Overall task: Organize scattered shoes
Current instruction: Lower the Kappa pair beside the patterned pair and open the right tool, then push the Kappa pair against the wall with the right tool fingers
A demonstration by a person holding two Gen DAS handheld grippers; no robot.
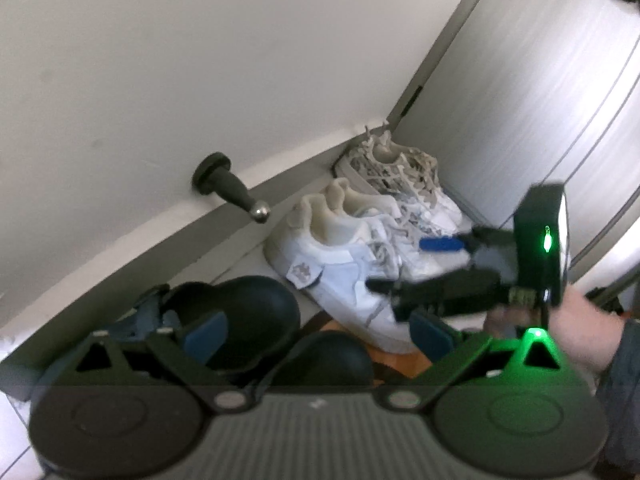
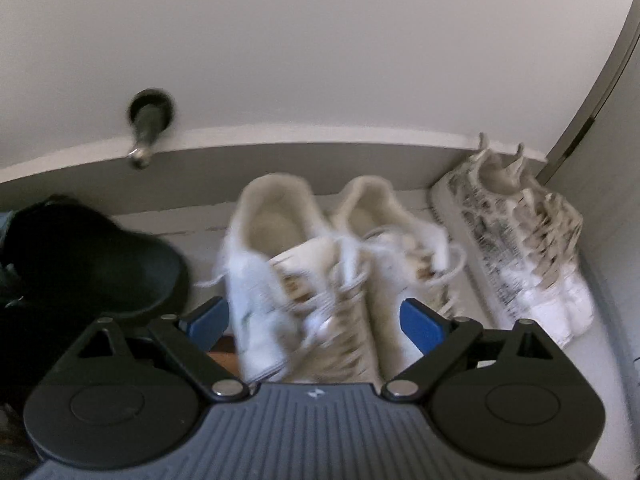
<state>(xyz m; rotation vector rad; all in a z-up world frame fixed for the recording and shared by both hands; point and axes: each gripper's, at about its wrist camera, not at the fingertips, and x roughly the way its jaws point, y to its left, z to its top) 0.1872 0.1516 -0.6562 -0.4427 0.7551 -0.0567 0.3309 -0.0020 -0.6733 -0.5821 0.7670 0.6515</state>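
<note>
1. A pair of plain white leather lace-up sneakers stands side by side on the floor with heels toward the grey baseboard of the white wall.
2. Just beside it, in the corner by the door frame, sits a pair of white sneakers with grey mottled pattern and beige laces.
3. On the other side lie rounded black slip-on shoes, near the wall.
4. A black doorstop with a metal tip juts from the wall above the baseboard.
5. The right gripper has its blue-padded fingers spread wide, one on each outer side of the plain white pair; contact cannot be judged through the blur.
6. The left gripper is likewise wide apart, holding nothing, over the black shoes.
</note>
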